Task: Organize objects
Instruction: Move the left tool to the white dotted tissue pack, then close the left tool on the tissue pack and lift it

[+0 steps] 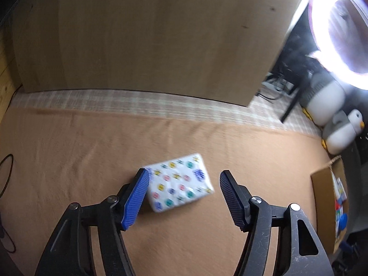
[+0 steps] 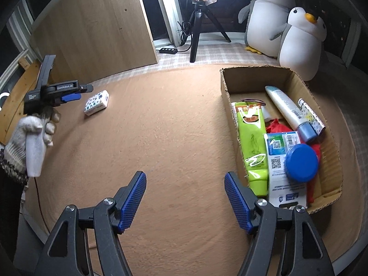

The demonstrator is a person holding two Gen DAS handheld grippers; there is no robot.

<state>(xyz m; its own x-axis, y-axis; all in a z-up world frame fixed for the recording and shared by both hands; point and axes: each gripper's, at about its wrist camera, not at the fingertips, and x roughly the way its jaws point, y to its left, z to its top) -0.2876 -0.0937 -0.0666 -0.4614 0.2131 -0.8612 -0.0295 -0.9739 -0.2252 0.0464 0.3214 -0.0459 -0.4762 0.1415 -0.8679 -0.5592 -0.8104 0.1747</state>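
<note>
Now hovering wide open, left hand-held gripper (image 1: pixel 182 189) framing a white tissue pack (image 1: pixel 179 182) dotted with colourful motifs, flat on the tan worktop (image 1: pixel 69 151). Right hand-held gripper (image 2: pixel 185 199) likewise spread, gripping nothing, beside the filled cardboard box (image 2: pixel 331 158).

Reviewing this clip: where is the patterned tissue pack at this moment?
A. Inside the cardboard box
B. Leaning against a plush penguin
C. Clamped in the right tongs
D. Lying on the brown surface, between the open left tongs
D. The tissue pack lies flat on the brown surface in the gap of the open left tongs, not yet clamped; the right tongs are open with nothing between them, near the cardboard box.
</note>
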